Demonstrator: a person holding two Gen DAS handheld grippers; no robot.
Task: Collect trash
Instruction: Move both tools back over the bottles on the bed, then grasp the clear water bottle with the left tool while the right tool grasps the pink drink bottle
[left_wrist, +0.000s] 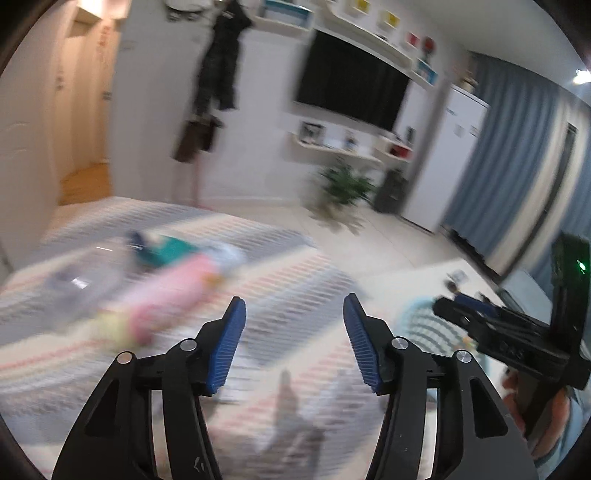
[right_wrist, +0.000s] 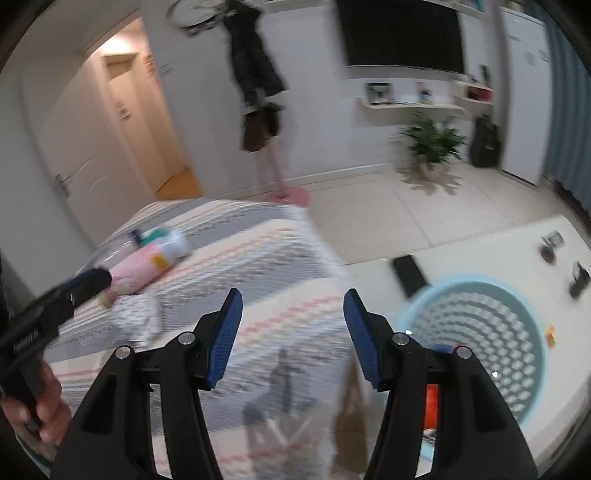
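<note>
A blurred heap of trash lies on the striped cloth: a pink packet (left_wrist: 173, 291), a teal packet (left_wrist: 166, 251) and a clear plastic bottle (left_wrist: 81, 280). It shows smaller in the right wrist view, with the pink packet (right_wrist: 138, 267) at the left. My left gripper (left_wrist: 293, 332) is open and empty, short of the heap. My right gripper (right_wrist: 291, 328) is open and empty above the cloth's right edge. A light blue perforated basket (right_wrist: 476, 325) stands to its right, with an orange item low inside. The other gripper appears at each frame's side.
The striped cloth (right_wrist: 258, 266) covers a raised surface that ends at a right edge. Beyond are a tiled floor, a potted plant (right_wrist: 432, 142), a dark speaker (right_wrist: 485, 142), a coat stand (right_wrist: 258, 92) and a TV wall. A phone (right_wrist: 408, 275) and small items lie on the white mat.
</note>
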